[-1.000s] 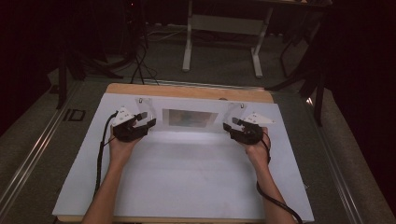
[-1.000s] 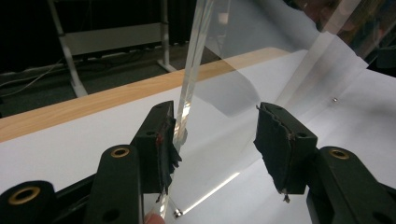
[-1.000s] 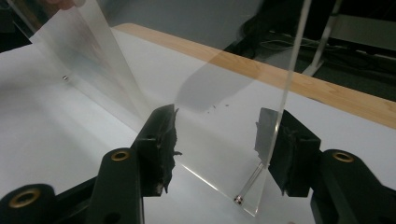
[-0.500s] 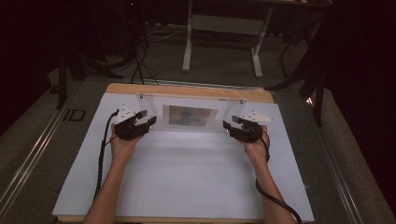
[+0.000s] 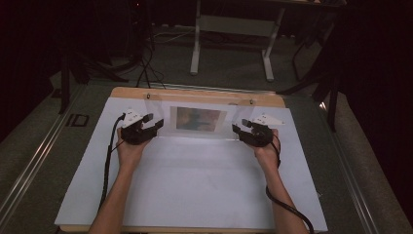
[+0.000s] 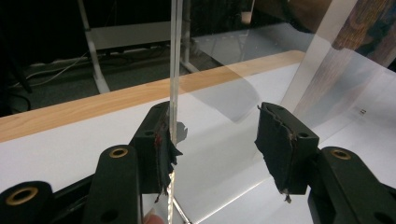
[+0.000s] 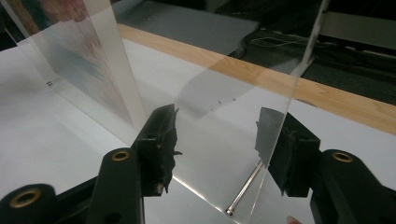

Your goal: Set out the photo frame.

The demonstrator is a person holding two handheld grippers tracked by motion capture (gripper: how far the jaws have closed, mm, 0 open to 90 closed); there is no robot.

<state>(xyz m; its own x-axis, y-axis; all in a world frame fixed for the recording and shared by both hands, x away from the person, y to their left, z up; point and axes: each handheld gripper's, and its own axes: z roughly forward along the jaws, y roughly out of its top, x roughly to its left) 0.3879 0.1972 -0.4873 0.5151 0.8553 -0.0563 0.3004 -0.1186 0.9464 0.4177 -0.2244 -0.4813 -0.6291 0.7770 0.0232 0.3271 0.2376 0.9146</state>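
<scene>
Acrylic picture frame point(image 5: 200, 120) stands upright at the far middle of the white surface point(image 5: 195, 190), left claw point(image 5: 152, 125) spread apart around its left edge (one pad touching), right claw point(image 5: 239, 130) likewise apart around its right edge.

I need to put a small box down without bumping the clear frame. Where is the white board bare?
The white board is bare across its near half, between the two forearms and outward to both side edges. It is crowded along the far edge: the clear acrylic frame stands there, with the left gripper and right gripper at its two ends, jaws open around its side edges.
</scene>
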